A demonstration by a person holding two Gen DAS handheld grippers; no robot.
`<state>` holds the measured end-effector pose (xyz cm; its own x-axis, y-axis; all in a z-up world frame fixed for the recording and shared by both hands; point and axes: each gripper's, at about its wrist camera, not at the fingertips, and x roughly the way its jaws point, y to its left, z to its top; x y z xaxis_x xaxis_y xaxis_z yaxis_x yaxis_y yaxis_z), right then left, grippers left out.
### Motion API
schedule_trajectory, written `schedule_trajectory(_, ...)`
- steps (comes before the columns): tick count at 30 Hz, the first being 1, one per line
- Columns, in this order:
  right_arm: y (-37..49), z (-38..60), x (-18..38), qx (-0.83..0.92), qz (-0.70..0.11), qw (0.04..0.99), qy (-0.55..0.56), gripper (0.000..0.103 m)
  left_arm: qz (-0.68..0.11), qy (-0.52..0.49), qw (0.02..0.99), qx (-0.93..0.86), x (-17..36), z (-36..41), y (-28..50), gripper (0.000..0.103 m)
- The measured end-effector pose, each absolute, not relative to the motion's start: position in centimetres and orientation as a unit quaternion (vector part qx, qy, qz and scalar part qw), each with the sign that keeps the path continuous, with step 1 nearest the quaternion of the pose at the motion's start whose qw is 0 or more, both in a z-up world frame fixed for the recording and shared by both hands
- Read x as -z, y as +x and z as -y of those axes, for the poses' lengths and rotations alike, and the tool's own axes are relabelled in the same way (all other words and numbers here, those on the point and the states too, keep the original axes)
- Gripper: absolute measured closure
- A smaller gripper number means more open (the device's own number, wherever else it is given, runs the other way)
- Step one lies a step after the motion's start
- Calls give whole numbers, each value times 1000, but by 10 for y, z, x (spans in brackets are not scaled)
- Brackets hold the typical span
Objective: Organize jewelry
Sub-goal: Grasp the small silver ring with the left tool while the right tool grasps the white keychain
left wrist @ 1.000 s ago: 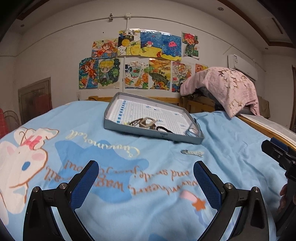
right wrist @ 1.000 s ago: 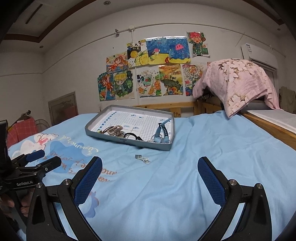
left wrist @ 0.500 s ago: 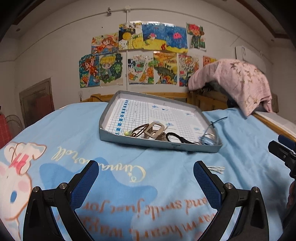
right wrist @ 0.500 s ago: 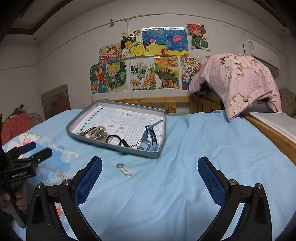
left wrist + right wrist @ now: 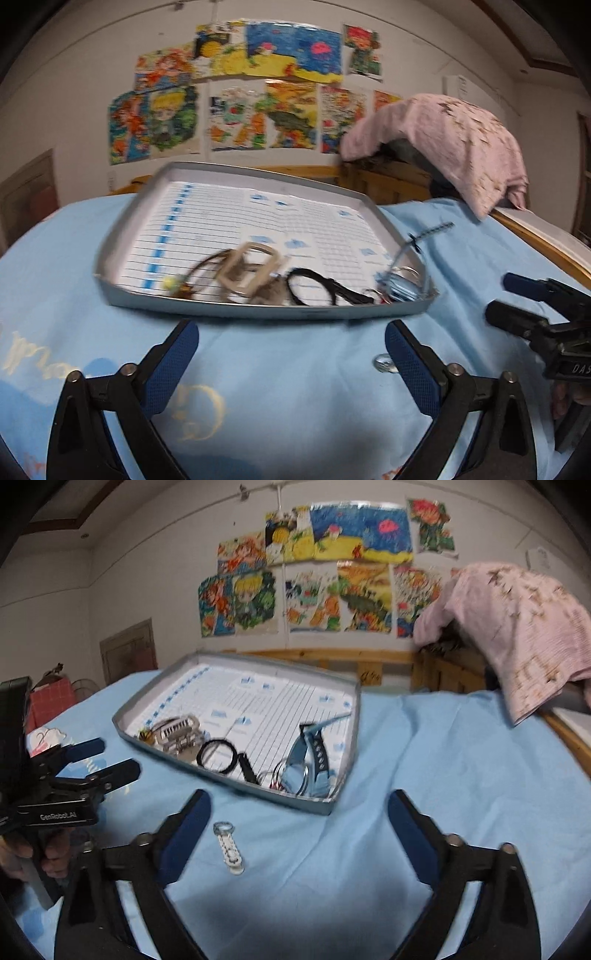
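Observation:
A grey tray [image 5: 236, 308] [image 5: 236, 784] lined with grid paper sits on the blue bedsheet. In it lie a beige buckle [image 5: 251, 269], a black ring [image 5: 218, 757], a blue watch strap [image 5: 312, 760] and other small pieces. A small silver-white charm [image 5: 229, 847] [image 5: 382, 363] lies on the sheet in front of the tray. My right gripper [image 5: 299, 805] hovers over it, jaws closing, the charm just inside its left finger and untouched. My left gripper [image 5: 290, 332] faces the tray's near edge, jaws closing slightly, nothing between them.
A pink cloth [image 5: 517, 627] hangs over wooden furniture at the back right. A wooden bed rail [image 5: 332, 657] runs behind the tray below a wall of drawings. A hand [image 5: 22, 853] holds the left gripper's handle. A red basket [image 5: 48, 698] stands far left.
Both grippers have moved forward toward the tray, which now looks much larger. The charm has come close to the right gripper's left finger. The right jaws have narrowed a little.

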<state>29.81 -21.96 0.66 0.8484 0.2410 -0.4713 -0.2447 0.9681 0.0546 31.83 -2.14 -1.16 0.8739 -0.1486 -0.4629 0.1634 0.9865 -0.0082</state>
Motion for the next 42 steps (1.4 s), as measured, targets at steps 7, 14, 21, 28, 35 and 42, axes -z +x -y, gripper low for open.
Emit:
schedule_trajectory(7,300,203,20,-182,-283,942,-20,25,-263,0,956,133,33,22,326,20)
schedule_trajectory(14,303,184,37,-203,-323,923,-55,45,-297,-19,939,171,50,22,339,38)
schedule_trajectory(21,312,179,48,-216,-354,908,-54,52,-309,2,929,201,56,36,342,43)
schedule_trajectory(28,320,180,51,-222,-366,903,-39,72,-326,2,920,219,61,40,347,47)
schedule_trajectory(35,320,177,51,-220,-363,904,-50,88,-338,10,912,231,63,46,351,47)
schedule_trajectory(42,318,188,47,-190,-362,912,-40,88,-346,34,906,242,65,62,358,51)
